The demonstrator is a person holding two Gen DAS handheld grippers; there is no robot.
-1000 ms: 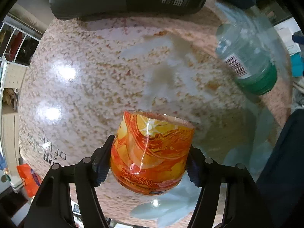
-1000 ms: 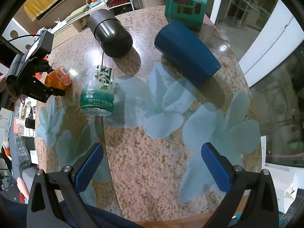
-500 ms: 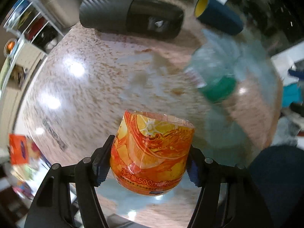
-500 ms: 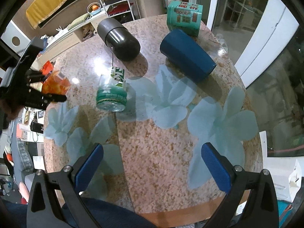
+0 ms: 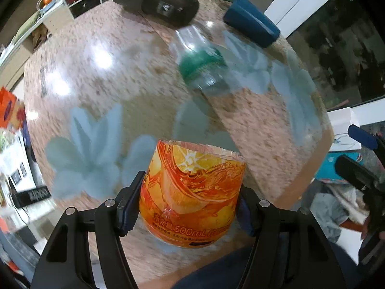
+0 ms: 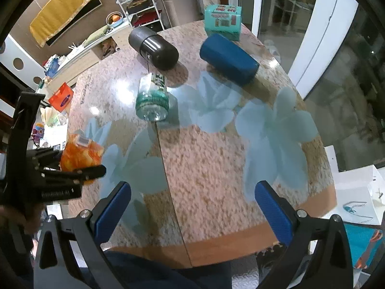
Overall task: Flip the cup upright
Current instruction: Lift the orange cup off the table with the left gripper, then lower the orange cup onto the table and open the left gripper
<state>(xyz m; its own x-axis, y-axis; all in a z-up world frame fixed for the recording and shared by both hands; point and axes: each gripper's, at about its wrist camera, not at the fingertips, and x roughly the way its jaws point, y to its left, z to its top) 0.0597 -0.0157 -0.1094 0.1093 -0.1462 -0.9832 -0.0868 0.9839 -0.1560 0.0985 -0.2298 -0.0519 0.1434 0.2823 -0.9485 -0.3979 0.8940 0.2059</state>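
Note:
My left gripper is shut on an orange plastic cup with a fruit print, held above the near left part of the round table. The cup's open rim points away from the camera. In the right wrist view the same cup sits in the left gripper at the far left, over the table's edge. My right gripper is open and empty above the near edge of the table.
On the table lie a clear cup with a green label, a dark grey tumbler and a dark blue cup, all on their sides. A teal box stands at the far edge.
My left gripper has swung with the orange cup toward the near left edge of the table and turned. My right gripper has drawn back and risen a little.

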